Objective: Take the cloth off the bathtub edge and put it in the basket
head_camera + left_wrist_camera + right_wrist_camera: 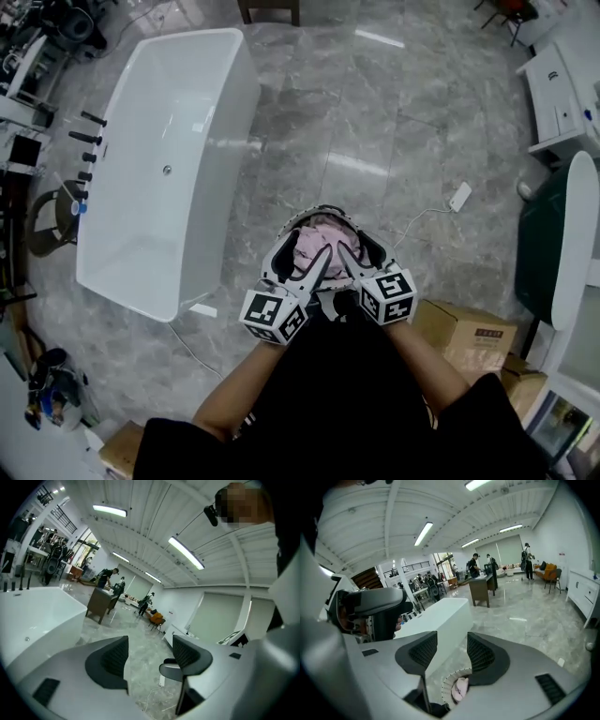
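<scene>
A pink cloth (311, 242) lies inside the round white basket (281, 247) on the floor, just in front of the person. In the right gripper view the pink cloth (460, 689) shows in the basket (447, 681) below the jaws. The white bathtub (169, 159) stands to the left with nothing on its rim. Both grippers are held close together over the basket, crossing each other. My left gripper (323, 255) is open and holds nothing. My right gripper (342, 253) is open too, with nothing between its fingers.
Cardboard boxes (464, 339) sit on the floor at the right. A white cable with a plug block (459, 197) lies beyond the basket. Black tap fittings (86, 141) stand left of the tub. A wooden desk (482, 588) and several people are far off.
</scene>
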The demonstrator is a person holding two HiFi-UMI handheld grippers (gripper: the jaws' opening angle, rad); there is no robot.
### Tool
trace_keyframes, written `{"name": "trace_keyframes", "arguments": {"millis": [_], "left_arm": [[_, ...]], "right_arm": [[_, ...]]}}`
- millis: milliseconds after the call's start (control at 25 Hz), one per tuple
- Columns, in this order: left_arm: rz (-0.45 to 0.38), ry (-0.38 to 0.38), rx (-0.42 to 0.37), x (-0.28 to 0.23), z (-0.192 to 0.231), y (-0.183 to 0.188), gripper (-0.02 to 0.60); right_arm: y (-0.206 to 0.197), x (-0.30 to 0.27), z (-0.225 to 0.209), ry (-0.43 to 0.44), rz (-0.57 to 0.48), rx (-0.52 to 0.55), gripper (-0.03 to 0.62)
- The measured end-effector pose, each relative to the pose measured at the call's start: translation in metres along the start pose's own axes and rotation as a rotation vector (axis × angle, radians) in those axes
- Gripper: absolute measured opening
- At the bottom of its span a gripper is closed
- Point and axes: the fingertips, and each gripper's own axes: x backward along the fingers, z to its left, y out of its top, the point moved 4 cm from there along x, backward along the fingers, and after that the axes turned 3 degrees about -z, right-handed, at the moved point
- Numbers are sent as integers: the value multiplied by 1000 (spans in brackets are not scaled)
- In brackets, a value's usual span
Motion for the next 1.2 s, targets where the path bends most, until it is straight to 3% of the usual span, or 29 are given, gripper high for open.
{"name": "trace_keyframes", "arguments": {"millis": [200,480,560,720,960,1040,1200], "left_arm": [[-50,-33,-74,10,-9,59,291],[-40,-141,-145,1,-37,86,272],[-21,-142,-180,-1,-45,88,213],[-60,-137,-242,0,-57,100,31],[-81,-191,-272,-3,-63,105,15],[-78,-199,-275,-3,-63,104,15],[-83,-202,-286,-2,-61,105,15]], "right_arm": [[65,33,30,-16,-139,59,195],[113,74,52,-50,-322,93,195],[119,81,57,-63,-360,90,195],[128,90,60,-129,-386,116,193],[143,98,58,-159,-484,85,112],[142,99,60,-144,-483,77,65],[142,97,63,-134,-488,36,40]]}}
